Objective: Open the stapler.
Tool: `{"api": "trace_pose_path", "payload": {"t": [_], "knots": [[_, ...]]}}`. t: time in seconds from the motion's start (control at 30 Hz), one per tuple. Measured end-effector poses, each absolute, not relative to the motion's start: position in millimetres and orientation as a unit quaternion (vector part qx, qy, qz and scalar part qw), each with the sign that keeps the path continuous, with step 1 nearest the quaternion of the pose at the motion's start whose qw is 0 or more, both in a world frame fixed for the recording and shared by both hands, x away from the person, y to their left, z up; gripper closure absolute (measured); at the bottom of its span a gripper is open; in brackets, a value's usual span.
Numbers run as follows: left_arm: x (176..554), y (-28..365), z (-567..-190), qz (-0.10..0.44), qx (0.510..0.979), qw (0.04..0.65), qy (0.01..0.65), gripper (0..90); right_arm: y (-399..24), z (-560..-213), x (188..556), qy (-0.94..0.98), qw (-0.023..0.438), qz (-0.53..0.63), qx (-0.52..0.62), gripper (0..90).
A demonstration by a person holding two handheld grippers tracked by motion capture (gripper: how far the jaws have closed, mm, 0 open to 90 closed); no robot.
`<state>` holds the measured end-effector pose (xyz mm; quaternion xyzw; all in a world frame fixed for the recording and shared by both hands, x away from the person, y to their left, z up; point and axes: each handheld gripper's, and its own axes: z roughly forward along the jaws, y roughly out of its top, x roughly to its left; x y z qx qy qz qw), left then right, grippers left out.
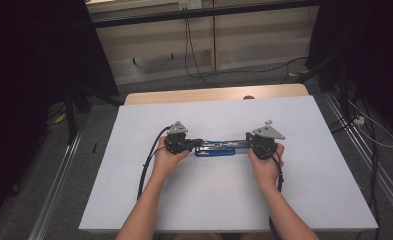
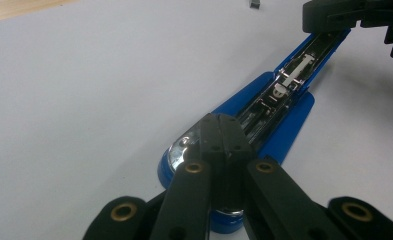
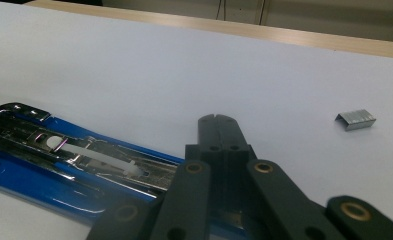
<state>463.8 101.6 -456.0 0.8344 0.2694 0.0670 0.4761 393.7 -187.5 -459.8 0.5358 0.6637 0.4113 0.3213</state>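
Forearms reach to a blue stapler [image 1: 216,148] lying opened on the white surface [image 1: 214,200]: left claw [image 1: 196,143] and right claw [image 1: 250,140], both pressed together, meet its opposite ends; a staple strip [image 3: 356,119] lies near the stapler.

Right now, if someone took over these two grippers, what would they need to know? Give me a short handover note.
Left gripper: jaws shut, tips on the round metal end of the blue stapler.
Right gripper: jaws shut, over the stapler's other end.
Stapler: lies opened flat mid-table, its magazine channel showing.
Staple strip: loose on the white table cover, beyond the right gripper.
Done: stapler opened.
Left, likely: load the strip, close the stapler.
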Motion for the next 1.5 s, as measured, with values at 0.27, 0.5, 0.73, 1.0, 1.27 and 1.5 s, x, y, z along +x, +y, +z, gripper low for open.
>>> {"api": "trace_pose_path", "payload": {"t": [0.27, 0.5, 0.73, 1.0, 1.27, 1.5], "knots": [[461.4, 99.2, -455.2, 0.082, 0.837, 0.474, 0.263, 90.0, -188.5, -459.9, 396.8, 0.669, 0.319, 0.408, 0.532, 90.0], [460.7, 100.6, -449.7, 0.081, 0.827, 0.488, 0.268, 90.0, -188.6, -458.8, 399.5, 0.677, 0.315, 0.399, 0.533, 90.0], [462.0, 102.1, -449.7, 0.057, 0.816, 0.502, 0.281, 84.9, -188.0, -453.9, 402.2, 0.686, 0.31, 0.394, 0.527, 89.0], [461.2, 112.8, -436.2, 0.072, 0.798, 0.508, 0.315, 54.4, -187.9, -438.5, 403.2, 0.697, 0.321, 0.401, 0.5, 68.1], [458.7, 121.8, -427.3, 0.087, 0.802, 0.497, 0.32, 26.1, -208.5, -422.5, 406.1, 0.691, 0.333, 0.396, 0.505, 41.7], [455.8, 128.3, -421.4, 0.085, 0.802, 0.49, 0.33, 16.8, -228.6, -419.5, 408.2, 0.682, 0.336, 0.392, 0.518, 31.1]]}}
